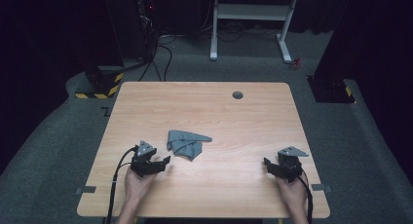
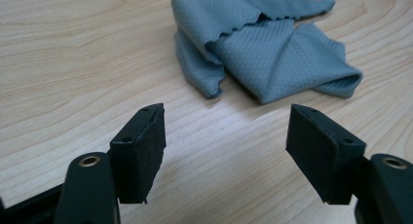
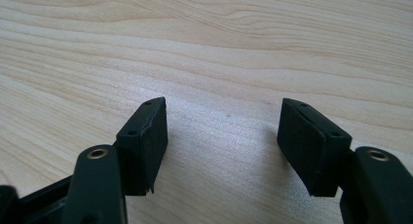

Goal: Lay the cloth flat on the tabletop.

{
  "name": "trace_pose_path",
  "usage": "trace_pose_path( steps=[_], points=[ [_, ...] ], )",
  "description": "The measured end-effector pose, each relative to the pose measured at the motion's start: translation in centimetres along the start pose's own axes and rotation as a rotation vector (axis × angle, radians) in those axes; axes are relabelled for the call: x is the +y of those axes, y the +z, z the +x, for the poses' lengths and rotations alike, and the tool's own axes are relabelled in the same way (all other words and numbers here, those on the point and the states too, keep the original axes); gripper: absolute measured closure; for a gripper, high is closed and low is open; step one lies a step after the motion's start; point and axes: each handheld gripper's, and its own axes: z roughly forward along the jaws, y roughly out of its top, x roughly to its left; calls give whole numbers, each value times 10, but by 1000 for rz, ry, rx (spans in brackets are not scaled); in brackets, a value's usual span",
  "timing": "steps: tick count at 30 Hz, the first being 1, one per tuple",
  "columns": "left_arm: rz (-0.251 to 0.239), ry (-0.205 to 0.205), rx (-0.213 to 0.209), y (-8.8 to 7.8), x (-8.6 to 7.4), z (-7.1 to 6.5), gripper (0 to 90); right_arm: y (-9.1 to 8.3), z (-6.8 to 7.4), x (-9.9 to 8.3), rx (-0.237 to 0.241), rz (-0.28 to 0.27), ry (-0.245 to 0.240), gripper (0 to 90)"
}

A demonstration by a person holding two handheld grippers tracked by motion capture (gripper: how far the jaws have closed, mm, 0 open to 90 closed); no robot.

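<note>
Now, cloth: crumpled grey cloth (image 1: 186, 144) lies on wooden table (image 1: 219, 112), left of centre.
Left gripper (image 2: 225, 136): jaws apart, just short of cloth, apparently not touching.
Right gripper (image 3: 223, 136): jaws apart over bare wood.

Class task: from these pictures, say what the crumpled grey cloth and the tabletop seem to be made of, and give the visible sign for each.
Grey cloth: looks like a knitted synthetic, perhaps microfibre; a fine dotted mesh texture, matte, with soft folds and a wavy edge.
Tabletop: light wood or a wood-look laminate; flowing grain lines, with a smooth, faintly glossy finish. Which of the two cannot be told.
</note>
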Motion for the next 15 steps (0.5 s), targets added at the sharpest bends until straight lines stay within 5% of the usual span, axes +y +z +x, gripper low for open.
trace_pose_path(
  steps=[15],
  points=[
    [10,5,-37,18,23,-11,312,0,0,0,0,1,3,358]
  ],
)
